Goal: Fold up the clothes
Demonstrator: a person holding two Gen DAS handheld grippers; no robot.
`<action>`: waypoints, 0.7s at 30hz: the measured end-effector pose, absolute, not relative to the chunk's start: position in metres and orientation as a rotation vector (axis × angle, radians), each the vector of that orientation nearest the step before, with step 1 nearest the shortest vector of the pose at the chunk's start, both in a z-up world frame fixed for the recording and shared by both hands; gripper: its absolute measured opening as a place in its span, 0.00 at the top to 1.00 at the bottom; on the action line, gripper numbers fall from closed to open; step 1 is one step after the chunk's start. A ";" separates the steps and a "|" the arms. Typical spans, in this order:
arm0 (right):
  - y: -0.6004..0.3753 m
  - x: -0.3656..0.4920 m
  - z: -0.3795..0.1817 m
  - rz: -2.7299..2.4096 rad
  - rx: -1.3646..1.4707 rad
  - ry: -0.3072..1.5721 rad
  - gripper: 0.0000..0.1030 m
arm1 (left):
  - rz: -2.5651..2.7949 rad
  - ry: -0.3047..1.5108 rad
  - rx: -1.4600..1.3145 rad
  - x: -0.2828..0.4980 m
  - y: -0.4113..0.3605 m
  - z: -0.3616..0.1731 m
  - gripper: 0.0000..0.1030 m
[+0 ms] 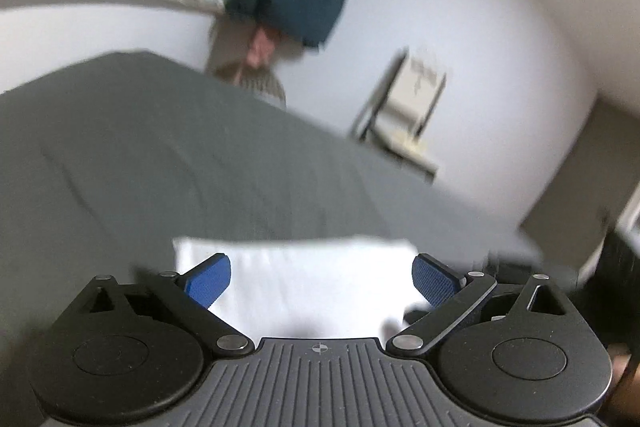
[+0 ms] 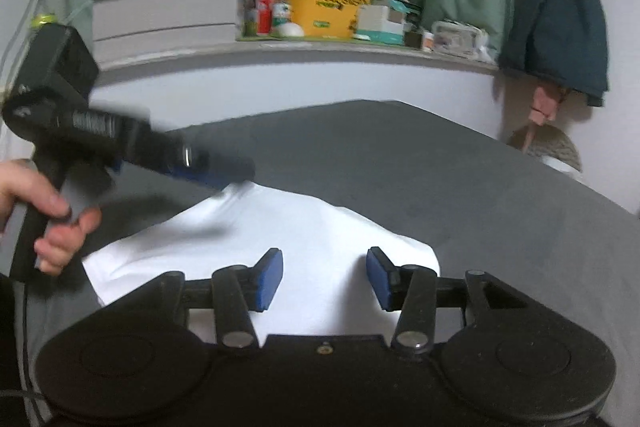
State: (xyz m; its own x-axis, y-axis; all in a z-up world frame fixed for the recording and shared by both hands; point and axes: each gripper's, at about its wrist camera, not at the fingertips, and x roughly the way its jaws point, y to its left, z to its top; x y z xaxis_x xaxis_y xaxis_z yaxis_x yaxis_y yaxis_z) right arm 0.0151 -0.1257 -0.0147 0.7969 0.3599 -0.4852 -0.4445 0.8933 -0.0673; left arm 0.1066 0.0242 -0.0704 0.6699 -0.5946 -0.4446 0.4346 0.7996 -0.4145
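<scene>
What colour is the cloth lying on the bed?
White cloth, on a dark grey bed; clearest in the right wrist view.

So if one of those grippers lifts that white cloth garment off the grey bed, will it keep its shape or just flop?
Probably flop. The white cloth garment already lies in soft creases on the grey bed cover, so it looks thin and limp. It seems light for its spread and would likely drape from a pinch. Pushed, it would probably bunch up on the cover, not slide flat.
</scene>
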 end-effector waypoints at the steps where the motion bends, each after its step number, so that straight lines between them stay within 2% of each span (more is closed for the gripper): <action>1: -0.134 0.020 -0.016 0.425 -0.170 0.478 0.43 | -0.589 0.622 -0.261 0.108 0.020 -0.074 0.04; 2: -0.138 0.022 -0.019 0.423 -0.174 0.472 0.38 | -0.581 0.646 -0.236 0.112 0.015 -0.077 0.04; 6: -0.134 0.024 -0.033 0.426 -0.249 0.449 0.37 | -0.530 0.703 -0.102 0.113 0.004 -0.089 0.04; 13: -0.135 0.025 -0.047 0.447 -0.296 0.416 0.36 | -0.528 0.664 0.013 0.098 -0.004 -0.089 0.03; 19: -0.135 0.018 -0.034 0.444 -0.341 0.399 0.35 | -0.513 0.641 0.083 0.074 -0.004 -0.069 0.03; 21: -0.137 0.012 -0.027 0.422 -0.360 0.374 0.31 | -0.508 0.633 0.106 0.066 -0.005 -0.062 0.03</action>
State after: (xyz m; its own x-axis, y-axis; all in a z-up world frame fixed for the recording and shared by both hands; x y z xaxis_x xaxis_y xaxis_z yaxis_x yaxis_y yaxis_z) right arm 0.0121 -0.1367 -0.0273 0.8467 0.3266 -0.4201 -0.4565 0.8515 -0.2580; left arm 0.0661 -0.0046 -0.0620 0.6887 -0.4211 -0.5902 0.4846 0.8729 -0.0573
